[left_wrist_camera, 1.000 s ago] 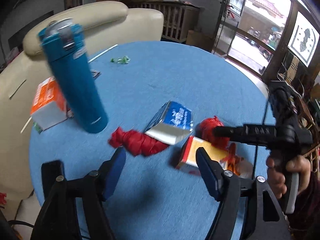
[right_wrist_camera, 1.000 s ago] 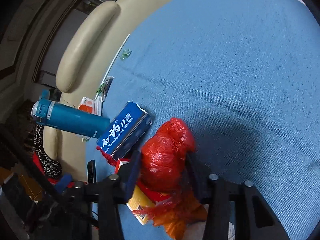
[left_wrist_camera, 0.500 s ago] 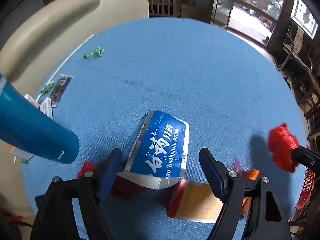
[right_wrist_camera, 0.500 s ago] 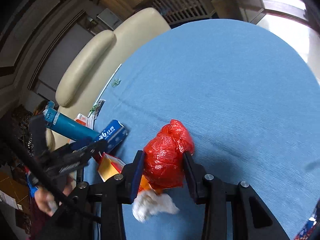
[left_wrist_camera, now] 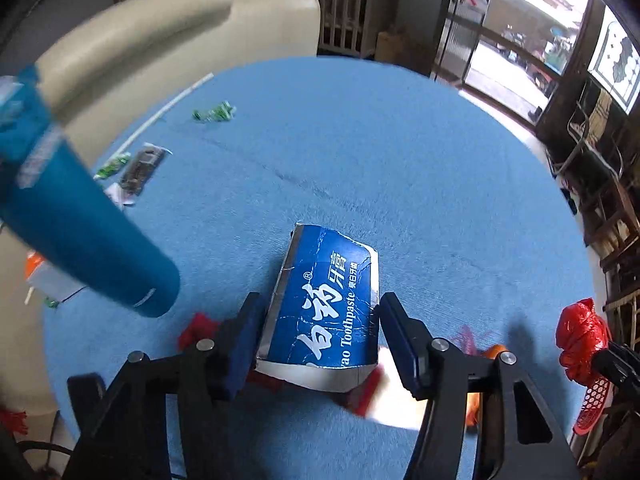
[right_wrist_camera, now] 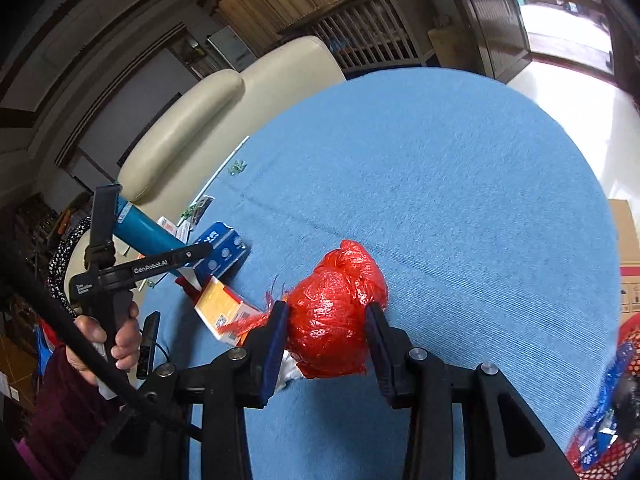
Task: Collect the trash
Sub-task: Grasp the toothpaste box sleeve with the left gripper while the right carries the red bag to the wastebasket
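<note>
A crumpled blue toothpaste box [left_wrist_camera: 324,312] lies on the blue table [left_wrist_camera: 400,160]. My left gripper [left_wrist_camera: 322,340] straddles it, jaws closing, and both pads touch the box's sides. In the right wrist view the left gripper [right_wrist_camera: 200,250] reaches that box [right_wrist_camera: 220,252] from the left, held by a person's hand [right_wrist_camera: 120,340]. My right gripper [right_wrist_camera: 326,336] is shut on a balled red plastic bag [right_wrist_camera: 332,320], held above the table. The same red bag [left_wrist_camera: 580,340] shows at the right edge of the left wrist view.
A teal flask [left_wrist_camera: 80,232] stands left of the box. An orange-yellow carton [right_wrist_camera: 224,308] and red scraps [left_wrist_camera: 196,328] lie beside it. Green wrappers [left_wrist_camera: 212,112], a dark wrapper [left_wrist_camera: 144,164] and a straw [left_wrist_camera: 168,108] lie near the cream sofa [left_wrist_camera: 160,40]. A red mesh basket [right_wrist_camera: 628,360] sits right.
My left gripper moved forward over the toothpaste box and narrowed onto its sides. My right gripper lifted the red bag off the pile and carried it away to the right.
</note>
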`<state>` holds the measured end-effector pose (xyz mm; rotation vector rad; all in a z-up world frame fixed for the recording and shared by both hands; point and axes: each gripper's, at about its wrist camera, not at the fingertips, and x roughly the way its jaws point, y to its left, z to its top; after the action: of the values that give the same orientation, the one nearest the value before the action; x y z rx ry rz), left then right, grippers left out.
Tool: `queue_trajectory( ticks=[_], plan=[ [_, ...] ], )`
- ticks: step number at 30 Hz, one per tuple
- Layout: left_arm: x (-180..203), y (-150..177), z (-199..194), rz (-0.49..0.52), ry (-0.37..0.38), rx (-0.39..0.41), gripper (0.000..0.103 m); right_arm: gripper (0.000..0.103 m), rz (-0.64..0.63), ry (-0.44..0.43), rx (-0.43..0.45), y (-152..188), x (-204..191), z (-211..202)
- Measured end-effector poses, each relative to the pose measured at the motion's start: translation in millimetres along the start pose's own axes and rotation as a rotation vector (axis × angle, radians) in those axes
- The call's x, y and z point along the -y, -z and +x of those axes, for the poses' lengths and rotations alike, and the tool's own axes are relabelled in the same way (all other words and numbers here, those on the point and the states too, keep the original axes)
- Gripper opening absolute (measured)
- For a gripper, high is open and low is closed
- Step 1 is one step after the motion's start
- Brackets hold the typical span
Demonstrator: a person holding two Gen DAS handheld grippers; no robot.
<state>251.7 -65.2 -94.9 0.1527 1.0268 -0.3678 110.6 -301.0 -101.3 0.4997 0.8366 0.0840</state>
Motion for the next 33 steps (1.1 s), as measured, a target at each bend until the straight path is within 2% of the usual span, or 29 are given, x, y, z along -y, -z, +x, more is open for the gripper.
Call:
queue_trajectory(
  ticks=[7,12,18,26,33],
  plan=[
    [24.0,29.7,-73.1,0.05,-0.057,0.14,0.061,0.042,-0.019,0.0,0.054,9.3,-8.2,-35.4],
    [49.8,57.5,-119.9,0.062,-0.052,0.221,0.061,0.042,-0.042,-0.005,0.093,17.6,-17.7,-59.9],
    [76.1,80.6,-151.9,0.084,-0.041,0.277,0.061,0.042,-0.081,0.006,0.147,27.7,-25.4,-93.2],
    [125.3,108.9,-190.0,0.162,-0.047,0.336,0.062,0.042,-0.078,0.011,0.207,43.7,-18.8,-138.4],
    [164.0,121.3,-203.8,0.248,-0.06,0.375,0.062,0.042,-0.078,0.015,0.25,55.9,-12.4,-166.6]
  ],
)
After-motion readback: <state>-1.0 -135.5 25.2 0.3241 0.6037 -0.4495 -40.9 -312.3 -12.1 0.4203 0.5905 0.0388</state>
